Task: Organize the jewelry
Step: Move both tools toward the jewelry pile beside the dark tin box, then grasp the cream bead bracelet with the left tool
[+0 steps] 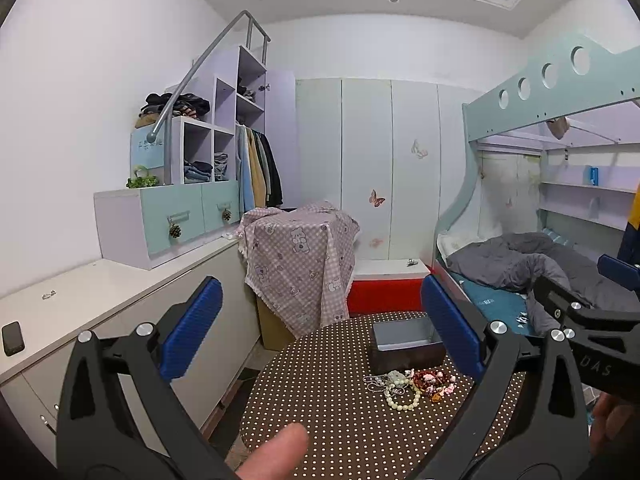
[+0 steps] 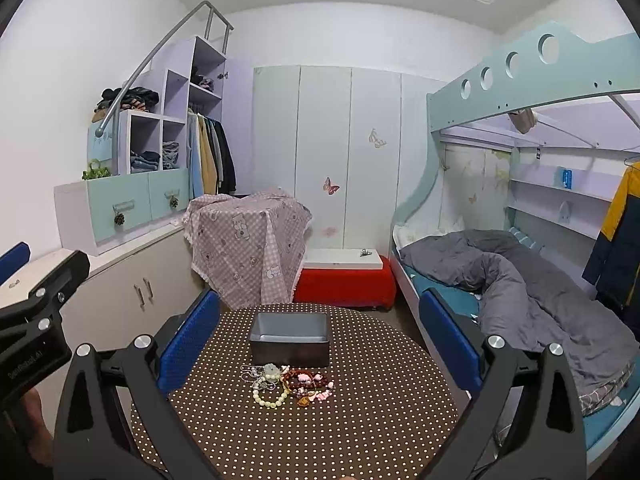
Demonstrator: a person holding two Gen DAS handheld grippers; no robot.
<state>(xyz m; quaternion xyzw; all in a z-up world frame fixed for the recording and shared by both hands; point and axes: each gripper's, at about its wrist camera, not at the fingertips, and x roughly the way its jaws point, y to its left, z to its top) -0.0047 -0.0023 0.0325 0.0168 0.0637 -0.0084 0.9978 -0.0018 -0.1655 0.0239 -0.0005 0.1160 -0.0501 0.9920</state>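
Observation:
A heap of jewelry (image 2: 286,386) lies on the round dotted table (image 2: 360,420): a pale bead bracelet (image 2: 270,398), a dark red bead bracelet (image 2: 306,382), a silver chain (image 2: 252,372) and pink pieces. An open dark box (image 2: 289,338) stands just behind it. The heap (image 1: 412,386) and box (image 1: 406,344) also show in the left wrist view. My left gripper (image 1: 320,320) is open and empty, held above the table's left side. My right gripper (image 2: 320,328) is open and empty, above the table, facing the box.
A low white cabinet (image 1: 100,292) with a phone (image 1: 12,338) runs along the left wall. A cloth-covered stand (image 2: 248,248) and a red bench (image 2: 344,280) are behind the table. A bunk bed with a grey duvet (image 2: 520,280) is on the right.

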